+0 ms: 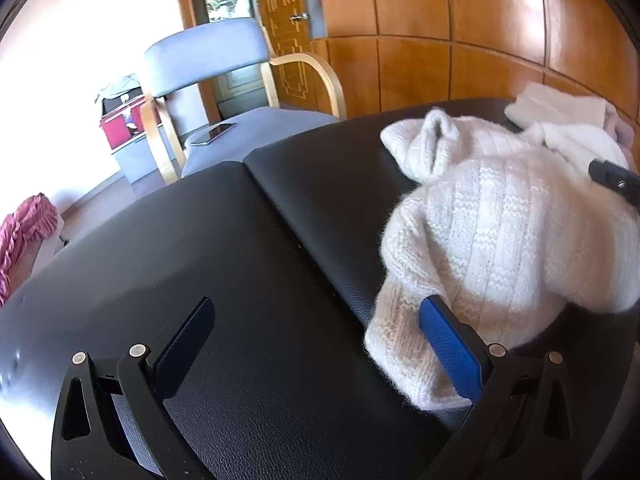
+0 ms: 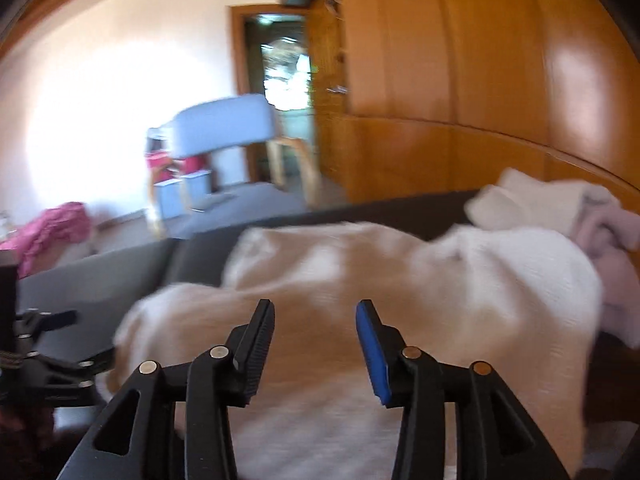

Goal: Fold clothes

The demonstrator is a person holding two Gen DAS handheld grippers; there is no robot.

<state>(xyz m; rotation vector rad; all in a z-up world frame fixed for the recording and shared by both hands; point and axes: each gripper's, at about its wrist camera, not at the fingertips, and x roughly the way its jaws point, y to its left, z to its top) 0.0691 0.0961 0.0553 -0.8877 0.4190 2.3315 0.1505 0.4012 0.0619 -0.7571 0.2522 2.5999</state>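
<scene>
A crumpled white knit sweater [image 1: 500,232] lies on the black padded table [image 1: 240,240], toward its right side. My left gripper [image 1: 320,312] is open wide over the table; its right blue pad touches the sweater's lower edge and nothing sits between the fingers. The right gripper's black tip [image 1: 614,182] rests at the sweater's far right. In the blurred right wrist view, my right gripper [image 2: 316,312] is open just above the sweater [image 2: 360,280], holding nothing. The left gripper [image 2: 52,356] shows at the left edge.
More pale folded clothes [image 1: 560,108] and a pinkish garment [image 2: 608,240] lie at the table's far right. A grey armchair [image 1: 224,80] with a phone [image 1: 212,134] stands behind the table. Wooden wall panels [image 1: 480,40] run behind. Pink fabric [image 1: 24,232] lies at left.
</scene>
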